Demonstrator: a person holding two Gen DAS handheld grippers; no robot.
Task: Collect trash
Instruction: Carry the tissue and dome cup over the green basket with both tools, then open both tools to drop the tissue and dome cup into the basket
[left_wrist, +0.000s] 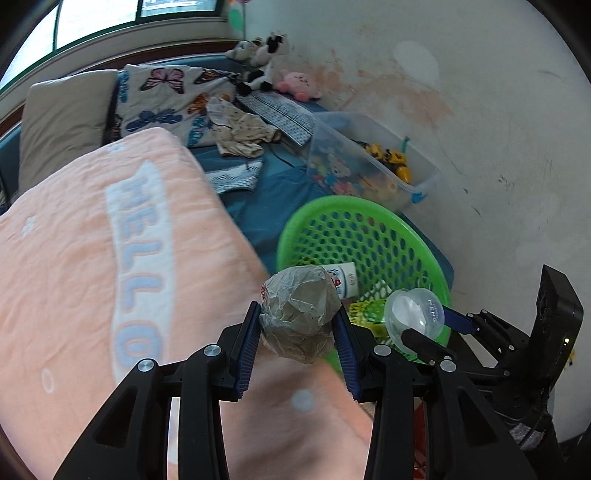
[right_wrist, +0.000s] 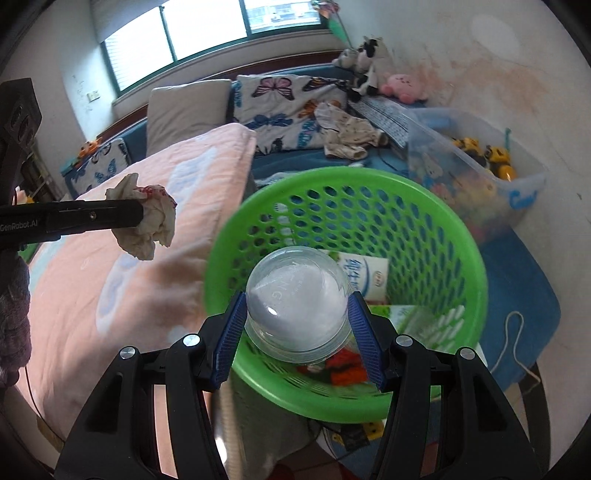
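Note:
My left gripper (left_wrist: 298, 321) is shut on a crumpled paper wrapper (left_wrist: 300, 313), held in the air over the pink blanket just left of the green basket (left_wrist: 332, 210). In the right wrist view the same wrapper (right_wrist: 149, 221) hangs from the left gripper's black fingers at the left. My right gripper (right_wrist: 297, 314) is shut on a clear plastic cup (right_wrist: 297, 302), which hovers above the open green basket (right_wrist: 476, 266). The cup (left_wrist: 413, 314) also shows in the left wrist view, over the basket's near rim. A milk carton (right_wrist: 369, 277) and other wrappers lie inside the basket.
A pink "HELLO" blanket (left_wrist: 110, 258) covers the bed at left. A clear toy bin (left_wrist: 373, 158) stands behind the basket by the stained wall. Butterfly pillows (left_wrist: 166, 99), loose clothes (left_wrist: 240, 133) and plush toys (left_wrist: 266, 59) lie farther back under the window.

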